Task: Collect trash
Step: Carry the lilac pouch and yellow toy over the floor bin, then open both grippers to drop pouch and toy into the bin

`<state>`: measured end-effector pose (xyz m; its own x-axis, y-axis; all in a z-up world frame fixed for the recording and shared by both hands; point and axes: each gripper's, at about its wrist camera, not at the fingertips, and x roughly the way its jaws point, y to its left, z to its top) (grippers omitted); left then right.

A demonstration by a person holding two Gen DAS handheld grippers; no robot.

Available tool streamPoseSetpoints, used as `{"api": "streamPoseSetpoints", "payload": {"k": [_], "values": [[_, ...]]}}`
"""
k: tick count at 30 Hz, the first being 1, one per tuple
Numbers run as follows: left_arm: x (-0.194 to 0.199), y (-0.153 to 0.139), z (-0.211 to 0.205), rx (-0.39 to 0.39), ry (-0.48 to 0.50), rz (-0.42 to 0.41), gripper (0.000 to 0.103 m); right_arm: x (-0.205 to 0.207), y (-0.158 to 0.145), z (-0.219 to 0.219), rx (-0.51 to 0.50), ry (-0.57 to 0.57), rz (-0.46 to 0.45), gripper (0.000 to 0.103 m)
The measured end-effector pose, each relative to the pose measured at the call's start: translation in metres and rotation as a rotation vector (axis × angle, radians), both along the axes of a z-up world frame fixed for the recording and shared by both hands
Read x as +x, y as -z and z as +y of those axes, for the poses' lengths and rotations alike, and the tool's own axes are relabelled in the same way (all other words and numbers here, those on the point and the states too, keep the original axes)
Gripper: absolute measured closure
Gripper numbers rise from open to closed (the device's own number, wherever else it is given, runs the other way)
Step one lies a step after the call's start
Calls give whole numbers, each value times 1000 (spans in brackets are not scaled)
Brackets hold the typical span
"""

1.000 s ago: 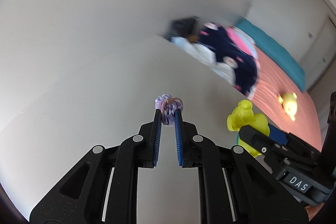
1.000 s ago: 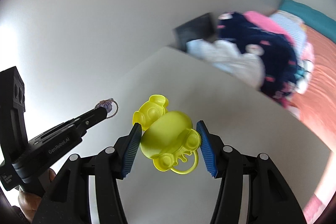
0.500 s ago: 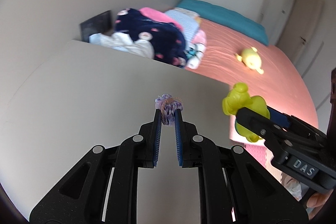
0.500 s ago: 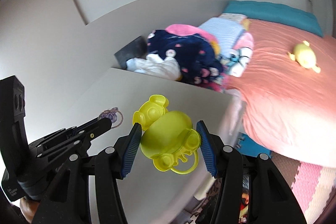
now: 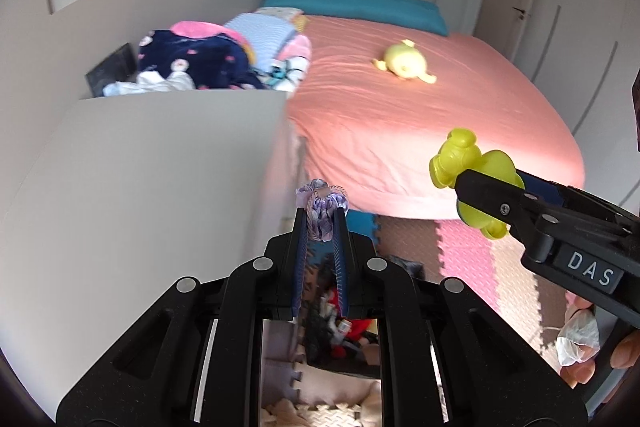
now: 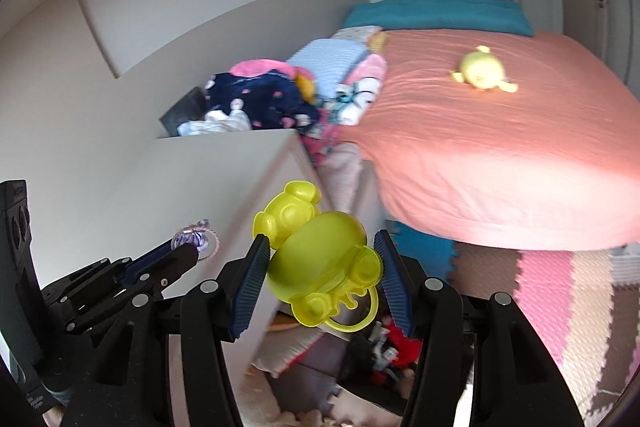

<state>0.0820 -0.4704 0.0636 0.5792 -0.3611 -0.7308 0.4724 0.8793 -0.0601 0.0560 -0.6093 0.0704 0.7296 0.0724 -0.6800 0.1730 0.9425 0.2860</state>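
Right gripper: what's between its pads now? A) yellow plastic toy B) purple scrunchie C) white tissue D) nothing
A: in the right wrist view the right gripper has its blue pads pressed on both sides of the yellow plastic toy; the purple scrunchie sits in the left gripper.

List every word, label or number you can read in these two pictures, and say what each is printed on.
"DAS": white letters on the black body of the right tongs.
Small pale print on the left tongs' black body, by the picture's lower left edge: too blurred to read.
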Motion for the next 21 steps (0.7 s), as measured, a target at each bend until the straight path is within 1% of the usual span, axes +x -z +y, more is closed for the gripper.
{"api": "streamPoseSetpoints", "payload": {"k": [4, 9, 13, 21], "values": [[-22, 11, -24, 12, 46, 15, 91, -29, 6, -20, -9, 38, 10, 47], [-41, 27, -50, 38, 103, 43, 91, -50, 13, -36, -15, 67, 23, 47], [-49, 37, -62, 48, 123, 59, 91, -56, 22, -45, -15, 82, 35, 47], [-43, 54, -69, 75, 133, 88, 91, -47, 37, -47, -8, 88, 65, 47]]}}
